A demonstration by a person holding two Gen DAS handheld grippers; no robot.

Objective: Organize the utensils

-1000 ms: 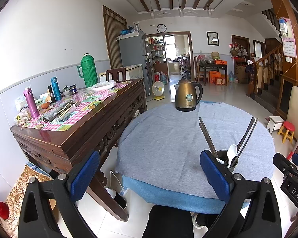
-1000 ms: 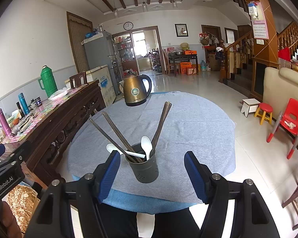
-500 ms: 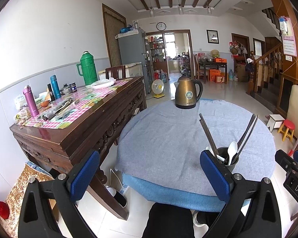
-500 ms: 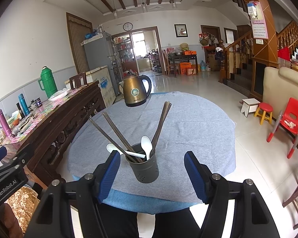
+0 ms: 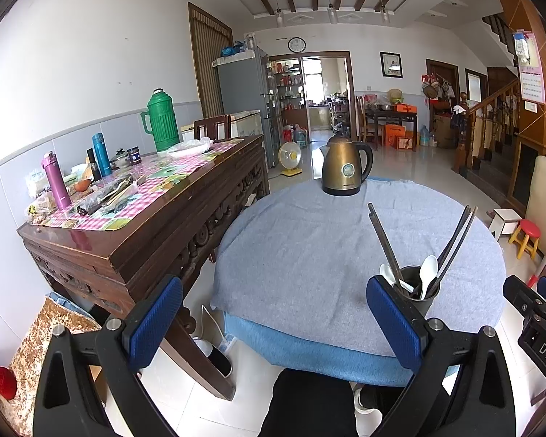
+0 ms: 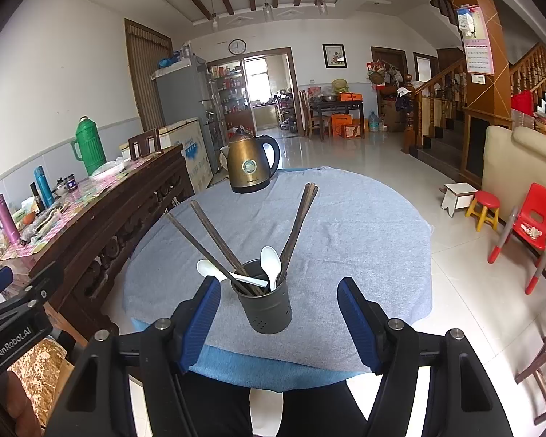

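A dark perforated utensil holder (image 6: 267, 307) stands near the front edge of the round table with the grey cloth (image 6: 364, 225). It holds several dark chopsticks (image 6: 298, 222) and two white spoons (image 6: 271, 264). It also shows in the left wrist view (image 5: 420, 287), partly behind my left gripper's right finger (image 5: 391, 322). My right gripper (image 6: 278, 322) is open and empty, just in front of the holder. My left gripper (image 5: 273, 322) is open and empty, in front of the table's left front edge.
A bronze kettle (image 6: 251, 167) stands at the table's far side. A carved wooden sideboard (image 5: 156, 218) with bottles and a green thermos (image 5: 162, 122) runs along the left. A red chair (image 6: 531, 222) and small stools (image 6: 486, 207) stand on the right floor.
The left gripper's view has drifted slightly back and up from the table. The right gripper and the holder have stayed put.
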